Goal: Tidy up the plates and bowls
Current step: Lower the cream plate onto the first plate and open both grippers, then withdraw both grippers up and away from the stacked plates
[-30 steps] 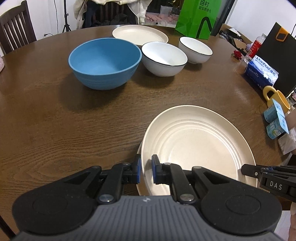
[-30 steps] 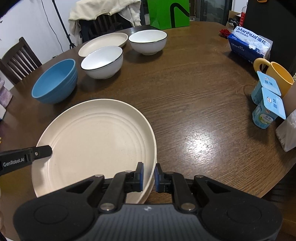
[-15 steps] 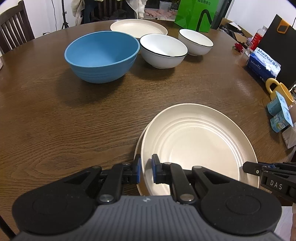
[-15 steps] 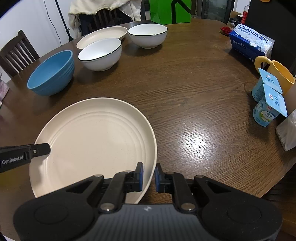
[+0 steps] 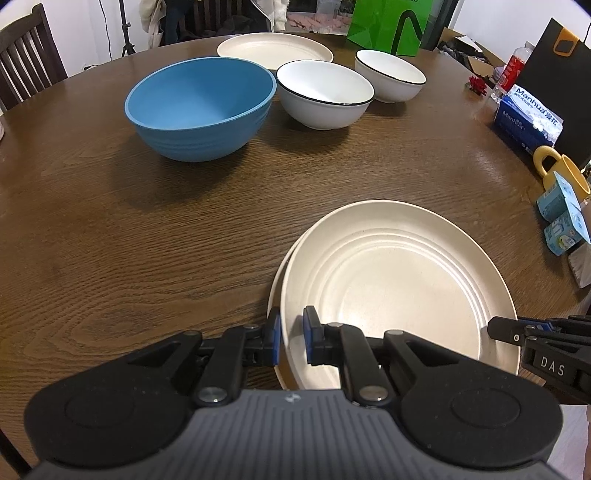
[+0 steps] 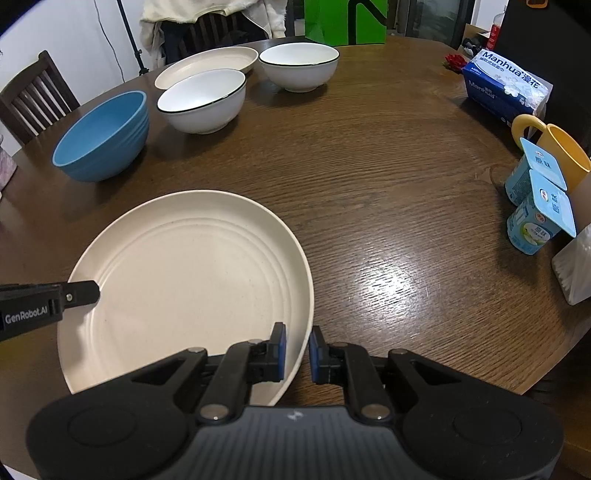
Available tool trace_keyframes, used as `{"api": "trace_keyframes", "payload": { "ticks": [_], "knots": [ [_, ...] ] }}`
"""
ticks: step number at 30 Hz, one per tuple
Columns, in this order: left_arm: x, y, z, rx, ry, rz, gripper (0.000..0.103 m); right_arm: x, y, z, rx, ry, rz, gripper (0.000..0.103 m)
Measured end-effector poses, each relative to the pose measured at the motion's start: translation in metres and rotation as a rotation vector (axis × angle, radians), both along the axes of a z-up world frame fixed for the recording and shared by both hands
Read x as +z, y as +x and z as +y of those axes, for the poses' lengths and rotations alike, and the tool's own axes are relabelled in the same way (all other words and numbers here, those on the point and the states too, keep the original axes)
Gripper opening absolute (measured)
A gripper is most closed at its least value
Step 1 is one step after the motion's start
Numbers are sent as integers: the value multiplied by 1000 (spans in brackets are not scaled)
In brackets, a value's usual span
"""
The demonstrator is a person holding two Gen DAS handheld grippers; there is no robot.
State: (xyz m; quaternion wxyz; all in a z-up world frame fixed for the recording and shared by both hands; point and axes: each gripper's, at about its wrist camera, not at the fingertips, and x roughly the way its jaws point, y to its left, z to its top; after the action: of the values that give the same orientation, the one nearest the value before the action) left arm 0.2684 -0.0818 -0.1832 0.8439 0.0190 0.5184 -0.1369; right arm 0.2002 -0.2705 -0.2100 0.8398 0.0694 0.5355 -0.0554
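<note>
Two stacked cream plates (image 5: 399, 280) lie on the near part of the round wooden table (image 5: 147, 229); they also show in the right wrist view (image 6: 184, 288). My left gripper (image 5: 291, 338) is shut on the left rim of the plate stack. My right gripper (image 6: 296, 350) is shut on the right rim. Farther back stand a blue bowl (image 5: 201, 107), two white bowls with dark rims (image 5: 325, 94) (image 5: 389, 75), and a third cream plate (image 5: 275, 48).
At the table's right side are a yellow mug (image 6: 554, 155), two yogurt cups (image 6: 539, 218), a blue tissue pack (image 6: 506, 85) and a white box (image 6: 574, 269). A green bag (image 5: 388, 22) and chairs (image 5: 26, 51) stand beyond the far edge.
Both wrist views have shifted slightly toward the far bowls and tilted. The plates stay held by both grippers; the lower plate's left edge shows more.
</note>
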Motion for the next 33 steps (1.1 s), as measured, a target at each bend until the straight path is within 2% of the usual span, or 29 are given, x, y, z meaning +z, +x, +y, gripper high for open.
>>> {"api": "trace_keyframes", "payload": {
  "ticks": [14, 16, 18, 20, 22, 24, 25, 27, 28, 30, 33],
  "knots": [
    [1, -4, -7, -16, 44, 3, 15, -1, 0, 6, 22, -44, -3, 14],
    [1, -4, -7, -15, 43, 6, 21, -1, 0, 6, 22, -42, 0, 16],
    [4, -4, -7, -14, 44, -2, 35, -1, 0, 5, 20, -29, 2, 21],
    [7, -6, -7, -12, 46, -14, 41, 1, 0, 2, 11, -2, -1, 32],
    [11, -7, -5, -2, 38, -22, 48, 4, -2, 1, 9, 12, -17, 38],
    [16, -9, -2, 6, 32, -37, 59, 7, -3, 1, 6, 15, -29, 50],
    [19, -10, -1, 8, 29, -44, 63, 9, -3, 0, 2, 18, -35, 53],
    [27, -14, 3, 16, 18, -64, 82, 13, -6, -2, -3, 30, -51, 60],
    [30, -16, 4, 19, 14, -75, 86, 16, -8, -3, -5, 33, -59, 63],
    [38, -20, 5, 22, -3, -98, 95, 22, -12, -4, -7, 31, -73, 76],
    [49, -30, 8, 26, -23, -132, 101, 33, -23, -4, 2, 31, -108, 83]
  ]
}}
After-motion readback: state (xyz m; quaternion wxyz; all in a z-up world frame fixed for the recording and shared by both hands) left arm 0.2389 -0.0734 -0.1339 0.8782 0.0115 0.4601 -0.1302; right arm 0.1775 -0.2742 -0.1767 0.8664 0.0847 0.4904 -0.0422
